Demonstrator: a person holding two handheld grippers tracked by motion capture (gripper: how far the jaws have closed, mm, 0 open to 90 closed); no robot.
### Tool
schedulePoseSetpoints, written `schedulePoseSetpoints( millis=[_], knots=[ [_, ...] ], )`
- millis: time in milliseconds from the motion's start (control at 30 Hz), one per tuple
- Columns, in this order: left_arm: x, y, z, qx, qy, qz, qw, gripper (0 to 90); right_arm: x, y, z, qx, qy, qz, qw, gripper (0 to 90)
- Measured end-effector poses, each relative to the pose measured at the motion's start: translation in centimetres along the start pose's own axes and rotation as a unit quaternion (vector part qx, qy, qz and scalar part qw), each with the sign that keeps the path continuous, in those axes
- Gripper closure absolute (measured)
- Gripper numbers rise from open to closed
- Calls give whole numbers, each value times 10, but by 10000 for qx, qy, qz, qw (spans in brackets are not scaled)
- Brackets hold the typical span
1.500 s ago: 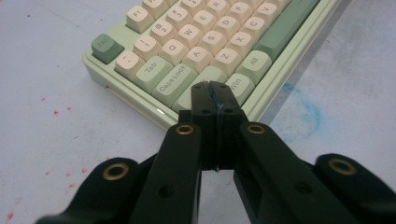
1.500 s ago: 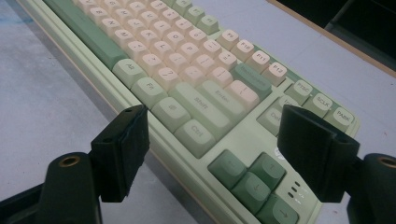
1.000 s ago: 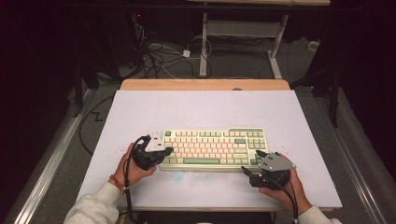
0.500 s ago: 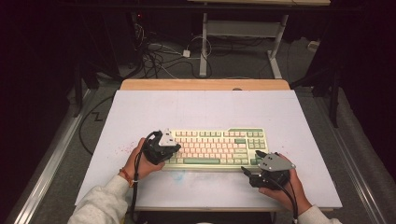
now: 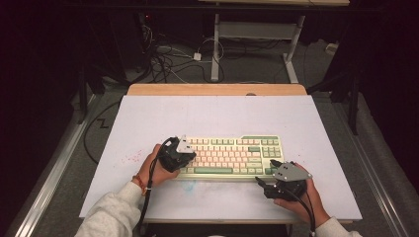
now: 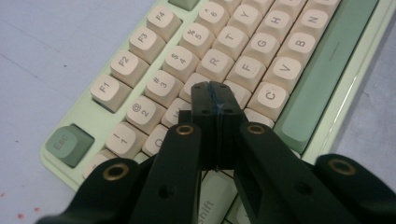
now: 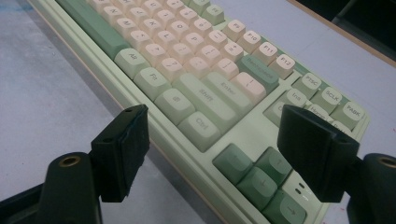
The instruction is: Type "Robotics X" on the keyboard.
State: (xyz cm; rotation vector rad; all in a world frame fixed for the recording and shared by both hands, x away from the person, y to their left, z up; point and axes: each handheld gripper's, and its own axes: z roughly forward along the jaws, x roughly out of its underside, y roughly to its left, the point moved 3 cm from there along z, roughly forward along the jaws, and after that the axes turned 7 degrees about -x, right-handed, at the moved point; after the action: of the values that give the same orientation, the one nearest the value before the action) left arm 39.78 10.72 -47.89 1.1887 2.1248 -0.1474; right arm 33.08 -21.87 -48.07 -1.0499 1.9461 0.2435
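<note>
1. Across the white surface (image 5: 148, 128), your keyboard (image 5: 232, 154) lies toward the near edge, square to you.
2. At its near right corner, your right hand-held gripper (image 7: 212, 154) gapes wide, holding nothing; closing it carelessly could shove the board sideways.
3. Over the left keys, your left hand-held gripper (image 6: 215, 95) is clamped tight and empty; its broad tip may press two keys together.

A big pale table top (image 5: 217, 118) fills the middle; small red specks (image 5: 129, 158) mark it on the near left; a wooden edge (image 5: 217, 89) runs along its far side; beyond that, black and white cables (image 5: 170, 57) lie tangled on the grey floor (image 5: 257, 69); a white metal frame (image 5: 257, 34) stands far back.
</note>
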Motion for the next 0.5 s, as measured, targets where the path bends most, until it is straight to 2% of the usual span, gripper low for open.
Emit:
schedulePoseSetpoints(
  millis=[133,267,500],
  knots=[
    [-1,-1,-3,-95,-61,42,9999,872,-2,-2,-3,89,-147,65,9998,260],
    [-2,0,-9,-195,-190,20,9996,860,-1,-3,-4,118,-112,66,9998,260],
    [0,4,-18,-205,-417,-159,9988,843,-1,-3,-5,147,-147,77,9998,261]
  ],
)
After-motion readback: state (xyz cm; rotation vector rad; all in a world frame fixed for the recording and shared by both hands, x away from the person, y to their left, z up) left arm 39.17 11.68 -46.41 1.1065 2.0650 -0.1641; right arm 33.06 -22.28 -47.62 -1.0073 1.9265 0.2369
